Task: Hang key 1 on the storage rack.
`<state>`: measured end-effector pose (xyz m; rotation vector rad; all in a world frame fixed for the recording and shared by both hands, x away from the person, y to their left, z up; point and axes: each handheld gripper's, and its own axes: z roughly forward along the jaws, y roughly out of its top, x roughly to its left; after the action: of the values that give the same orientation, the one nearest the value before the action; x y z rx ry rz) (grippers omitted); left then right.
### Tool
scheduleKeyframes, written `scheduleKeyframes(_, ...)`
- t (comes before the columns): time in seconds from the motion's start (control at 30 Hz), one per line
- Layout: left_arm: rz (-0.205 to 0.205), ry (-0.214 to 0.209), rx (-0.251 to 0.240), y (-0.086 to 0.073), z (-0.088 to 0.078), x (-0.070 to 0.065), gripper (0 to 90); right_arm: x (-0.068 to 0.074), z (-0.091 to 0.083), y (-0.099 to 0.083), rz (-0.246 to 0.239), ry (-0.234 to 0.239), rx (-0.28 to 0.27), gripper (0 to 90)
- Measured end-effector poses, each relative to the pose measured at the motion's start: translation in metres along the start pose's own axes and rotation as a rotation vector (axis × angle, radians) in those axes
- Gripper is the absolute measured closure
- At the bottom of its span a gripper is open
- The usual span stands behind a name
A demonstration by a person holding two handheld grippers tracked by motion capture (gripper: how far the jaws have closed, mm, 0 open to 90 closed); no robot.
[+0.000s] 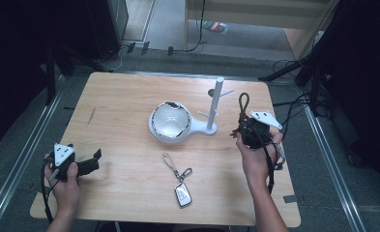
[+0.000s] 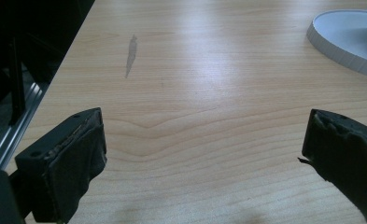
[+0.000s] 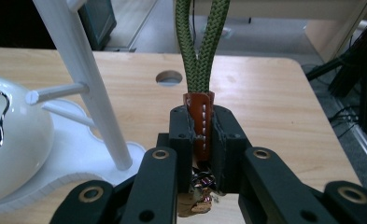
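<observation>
Fingers pinch a cord keychain above the wooden table.

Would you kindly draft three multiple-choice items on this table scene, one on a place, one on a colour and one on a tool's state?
1. Where does the car key fob lie?
A. on the table's near part, between the two hands
B. hung on the white peg stand
C. inside the white dome

2. What colour is the rope loop held by the right tool?
A. red
B. olive green
C. white

3. How does the left tool stand?
A. shut on the fob
B. shut on nothing
C. open, with bare wood between its jaws

Key: 1 A, the high view shows it flat on the wood; 2 B, green cord above a brown leather band; 3 C, jaws wide apart.
</observation>
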<state>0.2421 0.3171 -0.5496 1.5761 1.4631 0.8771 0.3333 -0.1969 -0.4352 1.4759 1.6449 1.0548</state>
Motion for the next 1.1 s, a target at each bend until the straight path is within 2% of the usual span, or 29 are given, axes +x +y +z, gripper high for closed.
scheduleKeyframes(0.17,0.001,0.000,0.001,0.000,0.000,0.000,0.0,0.005,-0.002,0.002,-0.017,-0.026,-0.075,81.3)
scheduleKeyframes(0.3,0.000,-0.001,0.001,0.000,0.000,0.000,0.0,0.008,0.000,0.004,-0.035,-0.044,-0.095,81.3)
scheduleKeyframes(0.4,0.001,-0.002,0.002,0.000,0.000,0.000,0.0,0.010,0.002,0.004,-0.047,-0.055,-0.097,81.3)
scheduleKeyframes(0.43,0.001,-0.002,0.001,0.000,0.000,0.000,0.0,0.011,0.003,0.005,-0.073,-0.070,-0.101,81.3)
scheduleKeyframes(1.1,-0.004,-0.007,0.004,0.000,0.000,0.001,0.0,0.018,0.013,0.011,-0.070,-0.065,-0.083,81.3)
